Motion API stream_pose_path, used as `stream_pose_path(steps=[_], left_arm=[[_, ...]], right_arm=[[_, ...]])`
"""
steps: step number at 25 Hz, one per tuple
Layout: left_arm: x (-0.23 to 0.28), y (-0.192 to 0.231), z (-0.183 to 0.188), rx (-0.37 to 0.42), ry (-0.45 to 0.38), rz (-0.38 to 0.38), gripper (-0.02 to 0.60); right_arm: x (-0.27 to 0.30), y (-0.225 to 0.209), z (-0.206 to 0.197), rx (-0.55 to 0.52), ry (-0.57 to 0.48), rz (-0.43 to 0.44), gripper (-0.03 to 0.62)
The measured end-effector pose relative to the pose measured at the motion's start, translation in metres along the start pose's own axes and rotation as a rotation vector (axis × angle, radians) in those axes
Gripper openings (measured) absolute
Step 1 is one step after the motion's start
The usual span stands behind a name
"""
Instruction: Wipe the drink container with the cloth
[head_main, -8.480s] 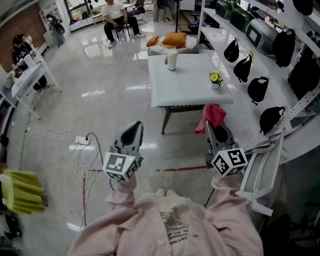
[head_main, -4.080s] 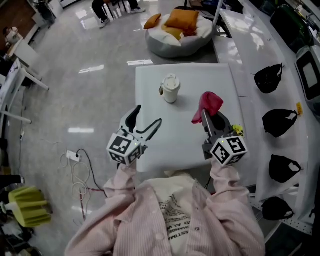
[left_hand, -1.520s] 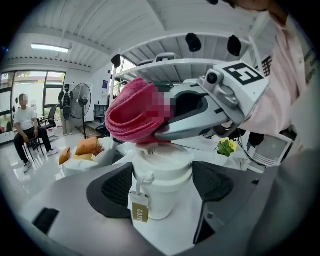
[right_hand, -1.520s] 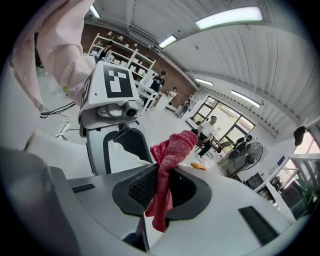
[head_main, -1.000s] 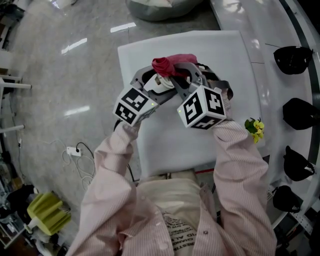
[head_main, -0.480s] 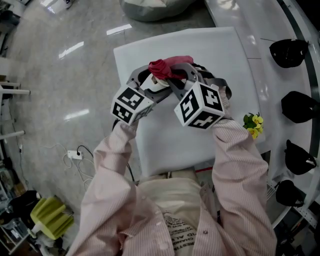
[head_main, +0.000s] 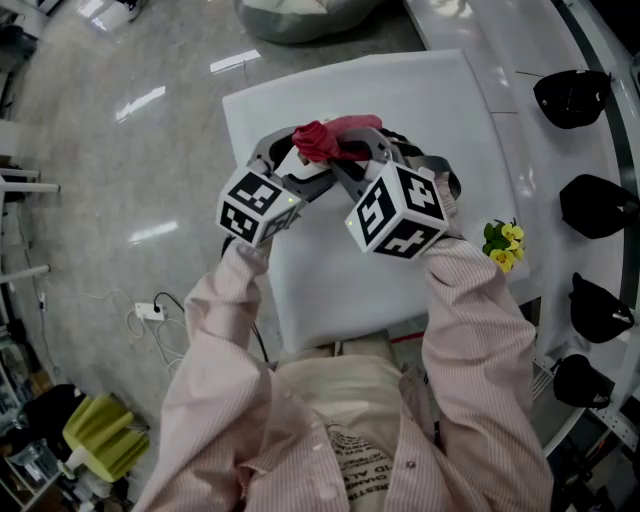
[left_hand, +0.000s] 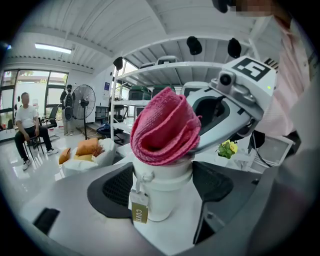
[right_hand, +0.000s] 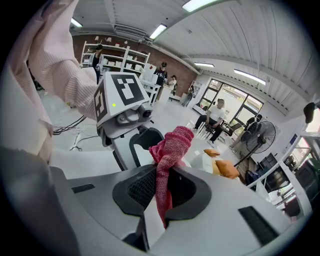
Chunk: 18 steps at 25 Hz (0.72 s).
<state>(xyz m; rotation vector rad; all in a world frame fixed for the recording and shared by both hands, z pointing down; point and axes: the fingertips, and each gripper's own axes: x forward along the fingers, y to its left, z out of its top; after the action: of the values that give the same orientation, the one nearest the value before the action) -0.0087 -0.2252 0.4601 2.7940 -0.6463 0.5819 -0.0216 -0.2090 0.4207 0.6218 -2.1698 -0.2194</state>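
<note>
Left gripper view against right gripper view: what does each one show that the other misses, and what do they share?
Only the left gripper view shows the left gripper clamped on the white cup, the cup's hanging tag and the yellow flowers. Only the right gripper view shows the right gripper pinching the tail of the red cloth between shut jaws, plus cables on the floor. Both show the red cloth, the seated person and the standing fan.
</note>
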Motion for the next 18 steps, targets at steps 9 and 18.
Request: stream_pose_path(steps=[9, 18], left_arm=[[0.0, 0.001, 0.0, -0.003, -0.003, 0.003, 0.371], [0.0, 0.001, -0.003, -0.01, -0.009, 0.001, 0.371]], right_arm=[[-0.007, 0.01, -0.003, 0.011, 0.005, 0.028, 0.04], [-0.012, 0.014, -0.004, 0.018, 0.009, 0.018, 0.04]])
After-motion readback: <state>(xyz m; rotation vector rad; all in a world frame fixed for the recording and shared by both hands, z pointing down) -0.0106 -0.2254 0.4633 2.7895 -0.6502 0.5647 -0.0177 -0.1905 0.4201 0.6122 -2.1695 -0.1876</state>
